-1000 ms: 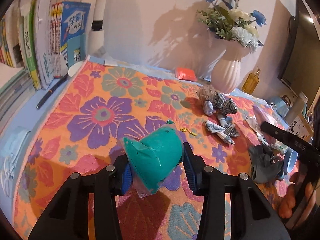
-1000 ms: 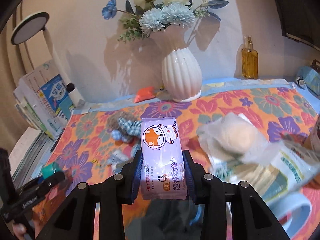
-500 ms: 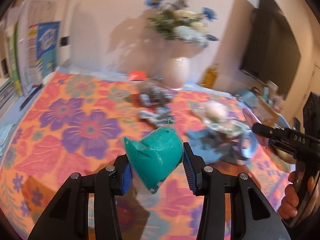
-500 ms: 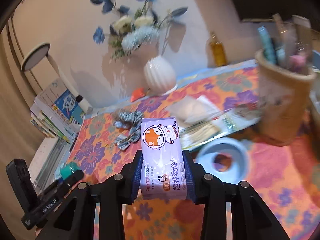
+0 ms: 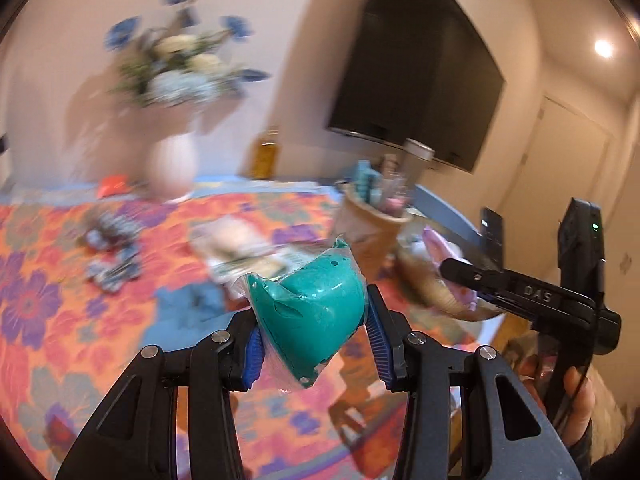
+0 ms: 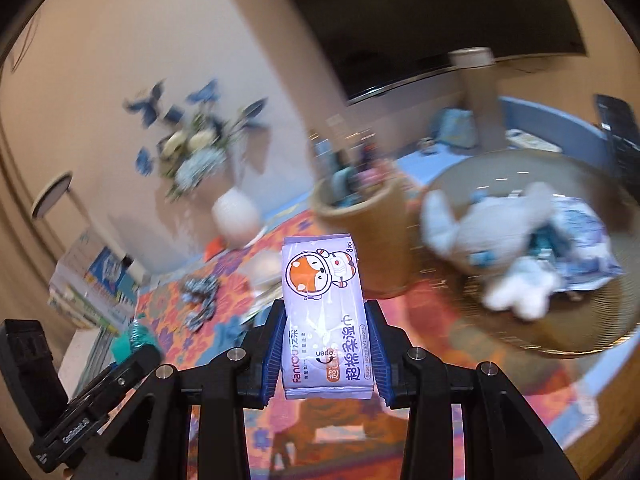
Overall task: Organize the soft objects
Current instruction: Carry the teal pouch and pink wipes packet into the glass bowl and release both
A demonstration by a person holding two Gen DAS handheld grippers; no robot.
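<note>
Wipes pack and bagged teal toy, each clamped in a hand-held gripper, should be lowered gently into the basket at far right beside the plush.

a table spread with an orange floral cloth carries everything here. at the back stands a white vase of blue and white flowers, an orange packet just beside it. patterned fabric pieces lie mid-cloth, near a clear-wrapped package and a blue cloth. a tan cup of pens stands beside a round woven basket. books are stacked at the left edge.
</note>
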